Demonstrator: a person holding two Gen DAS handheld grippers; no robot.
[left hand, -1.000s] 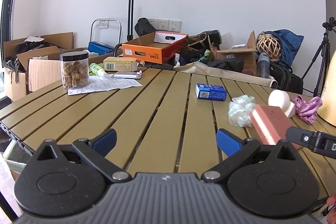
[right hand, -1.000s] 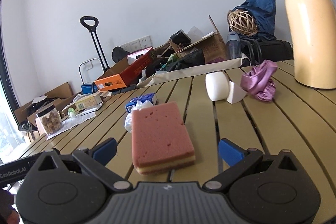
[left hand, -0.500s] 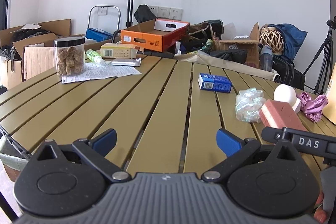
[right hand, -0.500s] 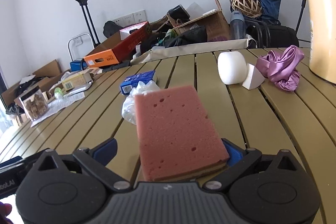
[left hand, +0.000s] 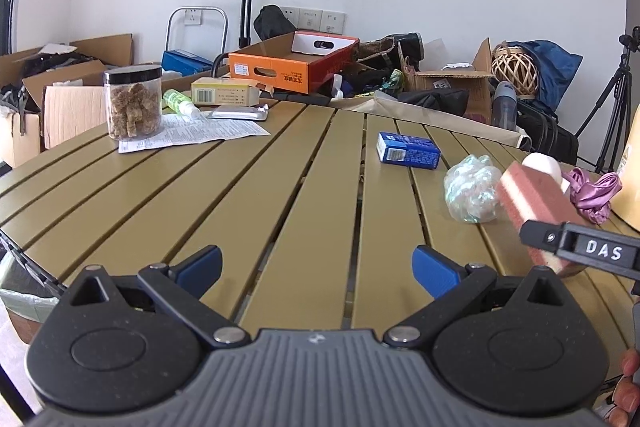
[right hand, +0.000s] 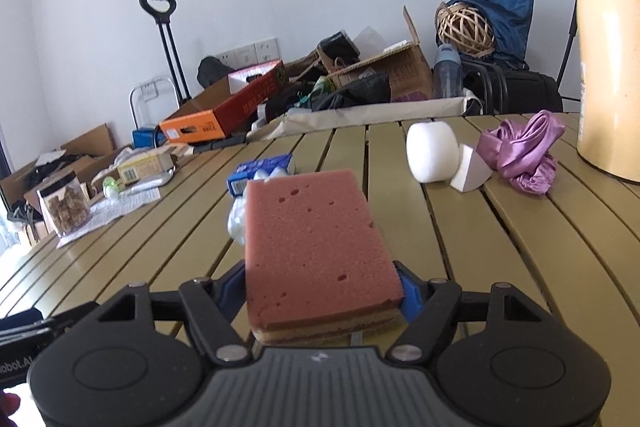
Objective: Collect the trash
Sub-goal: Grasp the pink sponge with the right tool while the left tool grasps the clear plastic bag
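**Pink sponge clamped at slatted table**

Pink on top and yellow beneath, sponge (right hand: 316, 251) gripped by its two long edges between the blue pads of the right gripper (right hand: 320, 291), jaws just closed in on it, far end jutting forward above the olive slatted table (right hand: 500, 247). Seen from the left wrist, same sponge (left hand: 536, 203) raised off the slats at the right edge. Left gripper (left hand: 316, 267) spread wide over bare slats, nothing between its blue pads (left hand: 202, 265).

Just beyond the sponge: crumpled clear plastic wrap (left hand: 472, 189), touching the sponge's far left corner in the right-wrist view. Past the wrap, small blue carton (left hand: 408, 153) lying flat. Right of the sponge and farther back: white foam cylinder (right hand: 432, 157) with a white wedge (right hand: 470, 173) leaning at its side, then bunched purple satin cloth (right hand: 520, 155), then tall cream thermos jug (right hand: 610, 59) at the table's edge.

Well left of the sponge, near the far rim: clear jar with black lid (left hand: 133, 103) standing on a printed sheet of paper (left hand: 192, 135).
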